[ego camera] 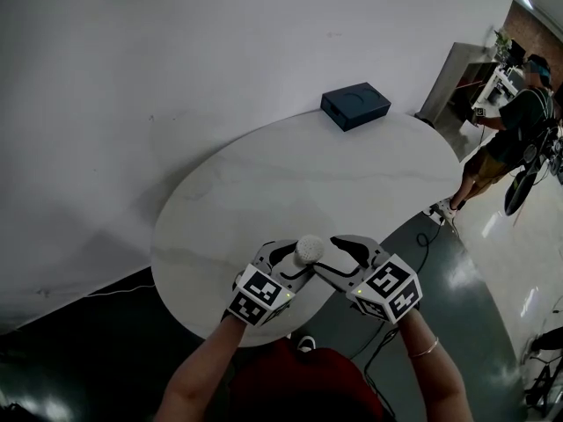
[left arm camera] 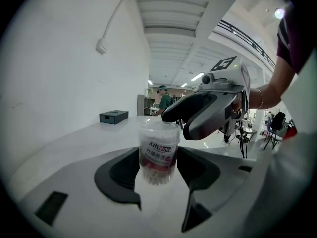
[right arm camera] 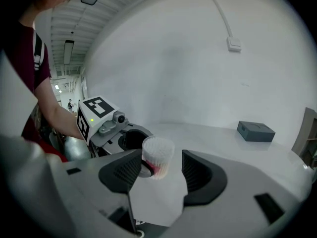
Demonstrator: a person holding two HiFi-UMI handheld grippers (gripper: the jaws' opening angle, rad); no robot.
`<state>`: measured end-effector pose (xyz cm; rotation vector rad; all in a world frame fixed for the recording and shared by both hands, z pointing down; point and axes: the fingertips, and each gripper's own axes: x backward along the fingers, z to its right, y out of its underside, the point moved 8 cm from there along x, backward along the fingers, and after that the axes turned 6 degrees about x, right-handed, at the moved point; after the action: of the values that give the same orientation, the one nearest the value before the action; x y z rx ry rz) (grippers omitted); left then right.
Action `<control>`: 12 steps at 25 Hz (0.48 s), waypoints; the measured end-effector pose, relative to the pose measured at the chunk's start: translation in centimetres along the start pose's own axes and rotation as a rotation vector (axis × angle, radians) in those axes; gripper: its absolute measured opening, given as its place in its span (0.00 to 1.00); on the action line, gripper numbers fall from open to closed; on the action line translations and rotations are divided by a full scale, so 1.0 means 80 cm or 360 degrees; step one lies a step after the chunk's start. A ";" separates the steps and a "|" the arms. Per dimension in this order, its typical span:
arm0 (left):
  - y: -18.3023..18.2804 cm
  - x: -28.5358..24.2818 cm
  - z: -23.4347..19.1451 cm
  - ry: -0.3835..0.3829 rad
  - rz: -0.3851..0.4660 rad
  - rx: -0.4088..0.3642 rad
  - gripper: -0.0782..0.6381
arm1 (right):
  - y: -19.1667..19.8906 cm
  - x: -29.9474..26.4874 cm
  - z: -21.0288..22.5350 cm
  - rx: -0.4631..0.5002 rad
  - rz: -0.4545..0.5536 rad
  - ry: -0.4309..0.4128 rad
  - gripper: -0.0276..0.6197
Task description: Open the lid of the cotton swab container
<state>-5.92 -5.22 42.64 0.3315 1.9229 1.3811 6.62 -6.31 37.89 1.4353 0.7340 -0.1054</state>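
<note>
Cotton swab container (left arm camera: pixel 158 150) is clamped between the left gripper's (left arm camera: pixel 158 175) jaws over the white table's (ego camera: pixel 290 174) near edge, while the right gripper's (right arm camera: pixel 157 175) jaws stand wide apart on either side of it.

What hides or cuts off the container (ego camera: pixel 309 249)
In the head view the left gripper (ego camera: pixel 295 259) and right gripper (ego camera: pixel 339 246) cover its body; only the white top shows, and whether the lid is on cannot be told. Both forearms (ego camera: pixel 201 372) run off the bottom edge, the label's (left arm camera: pixel 158 150) small print is unreadable, and a bystander (ego camera: pixel 508 134) is cut at the right edge
</note>
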 end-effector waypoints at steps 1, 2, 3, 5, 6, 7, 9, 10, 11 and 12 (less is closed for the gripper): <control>0.000 0.000 0.002 0.0007 -0.0004 -0.0001 0.47 | 0.000 0.000 0.000 0.0012 -0.0010 -0.0015 0.42; 0.001 0.000 0.003 0.0014 -0.0007 -0.0002 0.47 | 0.001 -0.001 0.001 0.0025 -0.0023 -0.0031 0.42; 0.002 -0.001 0.005 0.0021 -0.0009 -0.0005 0.47 | 0.002 -0.002 0.001 0.0042 -0.0037 -0.0048 0.42; 0.003 -0.002 0.006 0.0036 -0.0007 -0.0011 0.47 | 0.002 -0.005 0.002 0.0080 -0.0062 -0.0082 0.42; 0.003 -0.002 0.007 0.0043 -0.0006 -0.0014 0.47 | 0.001 -0.006 0.001 0.0097 -0.0072 -0.0099 0.42; 0.004 -0.002 0.007 0.0050 -0.0005 -0.0018 0.47 | 0.000 -0.008 0.001 0.0111 -0.0083 -0.0115 0.42; 0.004 -0.002 0.008 0.0062 -0.0009 -0.0031 0.47 | 0.000 -0.010 0.001 0.0130 -0.0107 -0.0151 0.42; 0.004 -0.002 0.009 0.0067 -0.0013 -0.0037 0.47 | 0.000 -0.011 0.002 0.0137 -0.0117 -0.0169 0.42; 0.003 -0.001 0.010 0.0073 -0.0016 -0.0043 0.47 | -0.001 -0.010 0.002 0.0146 -0.0124 -0.0184 0.42; 0.003 -0.001 0.011 0.0080 -0.0020 -0.0049 0.47 | -0.002 -0.010 0.002 0.0155 -0.0130 -0.0199 0.42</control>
<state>-5.33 -4.56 42.76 0.2717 1.9391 1.4219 5.99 -6.74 38.19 1.4774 0.6924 -0.2952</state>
